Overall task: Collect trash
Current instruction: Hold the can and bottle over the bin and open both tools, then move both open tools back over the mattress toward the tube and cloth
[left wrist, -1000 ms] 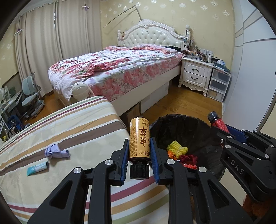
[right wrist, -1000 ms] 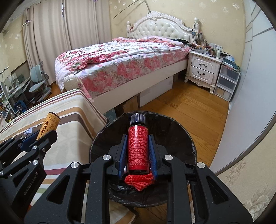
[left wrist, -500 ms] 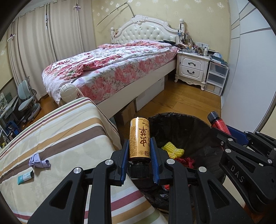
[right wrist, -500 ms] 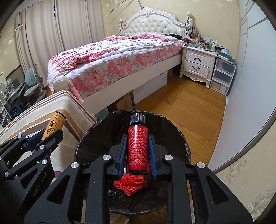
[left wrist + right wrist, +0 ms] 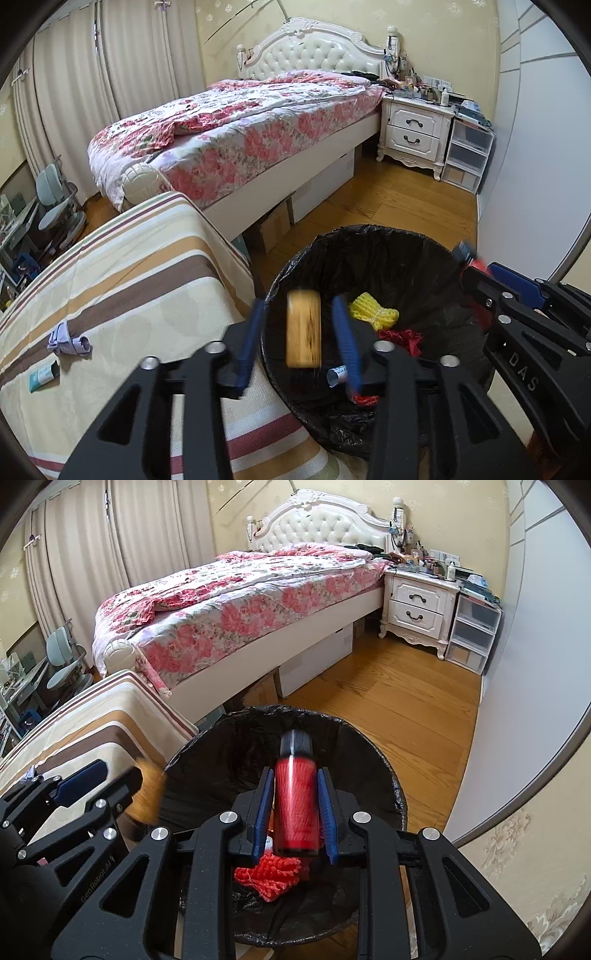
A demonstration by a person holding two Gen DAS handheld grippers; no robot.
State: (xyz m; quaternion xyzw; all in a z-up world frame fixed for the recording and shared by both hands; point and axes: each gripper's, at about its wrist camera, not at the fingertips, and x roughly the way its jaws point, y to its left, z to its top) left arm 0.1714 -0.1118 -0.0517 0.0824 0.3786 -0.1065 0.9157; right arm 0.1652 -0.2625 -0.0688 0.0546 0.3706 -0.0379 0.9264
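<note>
A black-lined trash bin (image 5: pixel 369 230) (image 5: pixel 288 710) stands on the floor below both grippers. My left gripper (image 5: pixel 298 301) is over its near left rim, its jaws opening. A blurred gold bottle (image 5: pixel 303 328) drops between the pads, clear of both. My right gripper (image 5: pixel 295 771) is over the bin's middle, its jaws just starting to part. The red bottle with a black cap (image 5: pixel 297 805) is blurred and slipping down between the pads. Inside the bin lie a yellow foam net (image 5: pixel 373 314), a red foam net (image 5: pixel 273 875) and a small white tube (image 5: pixel 338 374).
A striped tablecloth (image 5: pixel 129 277) covers the table left of the bin; a purple wrapper (image 5: pixel 68 339) and a teal packet (image 5: pixel 43 374) lie on it. Behind are a floral bed (image 5: pixel 240 129), a white nightstand (image 5: pixel 413 129), plastic drawers (image 5: pixel 467 155) and wooden floor (image 5: pixel 388 701).
Both grippers moved over the bin and sank. The left jaws opened and let go of the gold bottle, which is falling. The red bottle has begun sliding in the right jaws.
</note>
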